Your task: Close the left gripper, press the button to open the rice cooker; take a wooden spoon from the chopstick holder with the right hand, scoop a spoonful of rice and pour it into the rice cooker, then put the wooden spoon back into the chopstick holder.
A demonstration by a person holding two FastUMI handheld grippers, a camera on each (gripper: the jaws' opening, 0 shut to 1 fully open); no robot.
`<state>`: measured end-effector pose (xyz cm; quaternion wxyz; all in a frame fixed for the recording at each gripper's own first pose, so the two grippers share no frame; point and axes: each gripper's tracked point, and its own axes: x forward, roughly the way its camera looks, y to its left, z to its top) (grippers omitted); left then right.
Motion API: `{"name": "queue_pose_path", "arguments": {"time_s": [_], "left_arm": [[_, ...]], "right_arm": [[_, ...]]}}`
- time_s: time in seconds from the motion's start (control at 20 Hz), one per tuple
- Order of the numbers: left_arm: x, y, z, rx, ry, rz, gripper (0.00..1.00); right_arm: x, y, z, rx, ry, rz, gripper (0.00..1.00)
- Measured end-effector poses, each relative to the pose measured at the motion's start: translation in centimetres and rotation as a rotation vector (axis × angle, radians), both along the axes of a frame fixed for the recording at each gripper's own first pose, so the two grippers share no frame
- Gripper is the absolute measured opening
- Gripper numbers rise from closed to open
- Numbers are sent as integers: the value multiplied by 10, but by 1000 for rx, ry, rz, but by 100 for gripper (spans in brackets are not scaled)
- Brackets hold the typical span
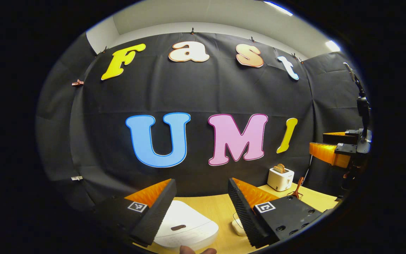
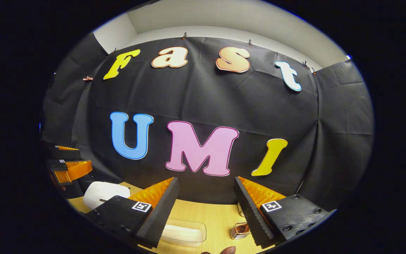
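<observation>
While both hand-held grippers hang above bench (image 1: 210,208), nothing is gripped. Left hand-held gripper (image 1: 202,208): jaws wide apart, empty, over white cooker (image 1: 185,225), lid down. Right hand-held gripper (image 2: 206,208): jaws wide apart, empty, over clear rice tub (image 2: 183,233). Metal holder (image 2: 240,231) just beside its right finger. Spoon (image 1: 298,188) stands near toaster (image 1: 280,178), far right.

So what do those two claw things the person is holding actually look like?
Each one, left gripper and right gripper, ends in two wedge-shaped fingers with ribbed faces that taper toward the tips. Each finger is fixed to a black block with screw holes, and each block carries a small square black-and-white marker. No cables or sleeves are clearly visible.
</observation>
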<state>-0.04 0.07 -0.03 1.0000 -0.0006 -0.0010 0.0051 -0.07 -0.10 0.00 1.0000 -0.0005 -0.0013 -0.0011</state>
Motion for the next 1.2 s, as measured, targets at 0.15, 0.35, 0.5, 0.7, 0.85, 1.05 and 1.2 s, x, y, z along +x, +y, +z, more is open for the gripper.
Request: {"name": "queue_pose_path", "arguments": {"time_s": [0.15, 0.35, 0.5, 0.7, 0.85, 1.05, 1.2], "left_arm": [[0, 0, -1, 0, -1, 2, 95], [0, 1, -2, -5, 1, 5, 95], [1, 0, -4, -8, 6, -3, 95], [1, 9, -10, 23, 22, 30, 58], [7, 13, -23, 17, 50, 33, 19], [19, 32, -65, 2, 106, 67, 5], [23, 47, -114, -39, 183, 96, 5]], "right_arm": [[0, 1, 0, 0, -1, 2, 97], [-1, 1, 0, -2, 1, 4, 97], [0, 1, -1, -4, 0, 0, 97], [1, 0, -1, -6, 5, -3, 97], [1, 0, -3, -9, 8, -6, 97], [0, -3, -4, -9, 16, -17, 97], [-2, -13, -5, -25, 23, -35, 97]]}}
